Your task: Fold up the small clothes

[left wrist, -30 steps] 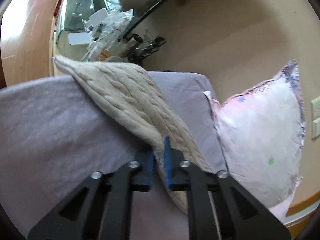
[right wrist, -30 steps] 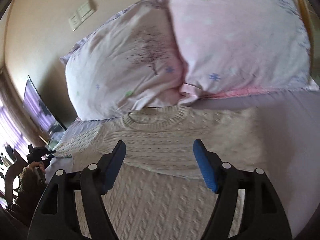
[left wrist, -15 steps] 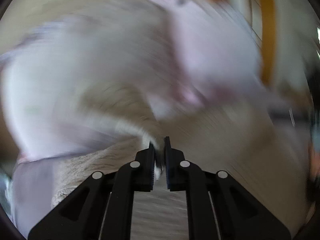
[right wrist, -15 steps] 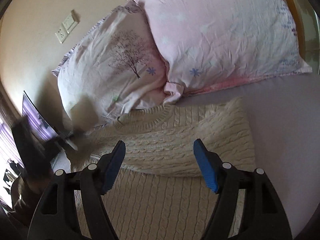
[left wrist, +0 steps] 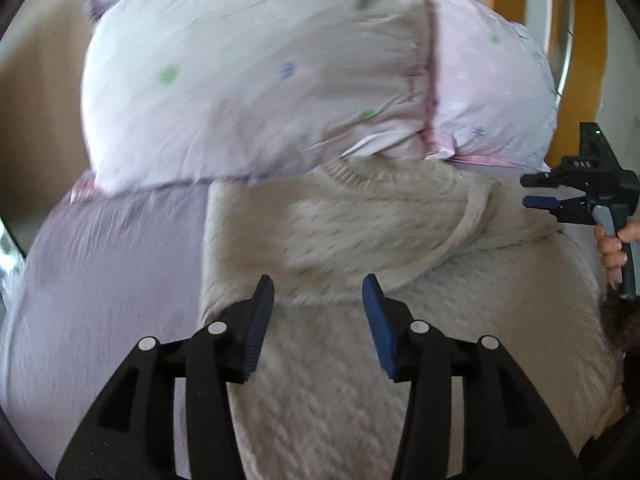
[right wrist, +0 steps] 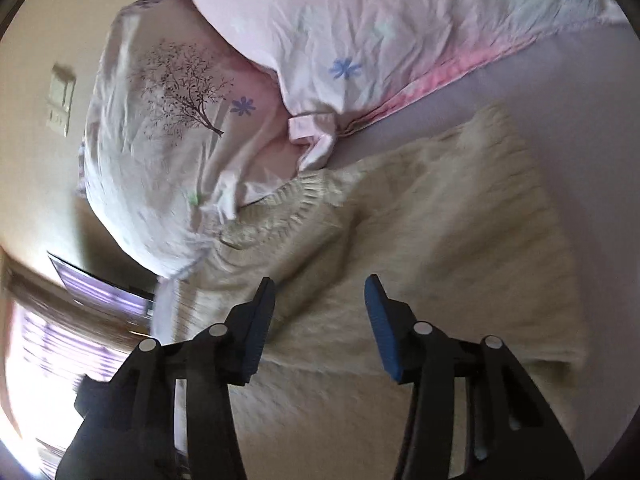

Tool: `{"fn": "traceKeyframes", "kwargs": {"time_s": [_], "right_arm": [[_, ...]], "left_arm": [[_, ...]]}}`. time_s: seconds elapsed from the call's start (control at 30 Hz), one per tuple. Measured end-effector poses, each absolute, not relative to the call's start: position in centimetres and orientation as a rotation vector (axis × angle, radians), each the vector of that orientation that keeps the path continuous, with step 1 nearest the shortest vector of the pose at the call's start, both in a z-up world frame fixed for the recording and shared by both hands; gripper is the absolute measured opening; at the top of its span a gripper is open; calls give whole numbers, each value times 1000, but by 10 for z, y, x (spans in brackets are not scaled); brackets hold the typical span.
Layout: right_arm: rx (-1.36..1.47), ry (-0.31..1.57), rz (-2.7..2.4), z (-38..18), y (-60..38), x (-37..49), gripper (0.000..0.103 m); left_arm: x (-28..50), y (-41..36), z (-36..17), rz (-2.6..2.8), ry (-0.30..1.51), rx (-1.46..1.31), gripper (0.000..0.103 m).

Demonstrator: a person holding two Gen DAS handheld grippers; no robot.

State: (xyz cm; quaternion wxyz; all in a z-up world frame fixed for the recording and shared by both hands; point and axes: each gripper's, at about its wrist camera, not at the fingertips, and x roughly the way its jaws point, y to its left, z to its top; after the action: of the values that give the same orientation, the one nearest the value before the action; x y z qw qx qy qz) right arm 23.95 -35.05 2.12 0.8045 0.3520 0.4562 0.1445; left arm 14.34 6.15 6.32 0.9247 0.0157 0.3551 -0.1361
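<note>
On the bed [left wrist: 100, 264], at left, the left claw [left wrist: 318, 292] now hangs with fingers apart over the cream sweater [left wrist: 360, 240]; 1 s ago it was clamped on the sleeve, so the sleeve is now laid across the chest and that fold looks done. Sweater lies flat, collar touching the pillows [left wrist: 256, 80]. At right, the right claw [right wrist: 320, 292] is apart too, empty, tilted w/ fingers aimed toward the collar.
</note>
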Motion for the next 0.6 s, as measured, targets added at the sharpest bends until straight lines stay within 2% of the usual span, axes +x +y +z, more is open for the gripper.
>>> {"fn": "traceKeyframes", "kwargs": {"time_s": [0.1,0.3,0.37,0.4,0.5,0.6], "right_arm": [[786,987,324,24,-336,256,50],[812,1068,263,5,-314,283,46],[801,1046,252,3,-312,290,23],[793,1039,257,2,-311,292,8],[755,908,307,21,-311,286,8],[681,655,371,69,-323,251,8]], "left_arm": [[141,75,55,-289,734,-32,54],[146,82,49,-321,749,-98,56],[148,81,48,-326,747,-102,58],[149,81,48,-328,745,-106,58],[148,83,47,-327,741,-120,58],[146,87,48,-323,735,-141,58]]}}
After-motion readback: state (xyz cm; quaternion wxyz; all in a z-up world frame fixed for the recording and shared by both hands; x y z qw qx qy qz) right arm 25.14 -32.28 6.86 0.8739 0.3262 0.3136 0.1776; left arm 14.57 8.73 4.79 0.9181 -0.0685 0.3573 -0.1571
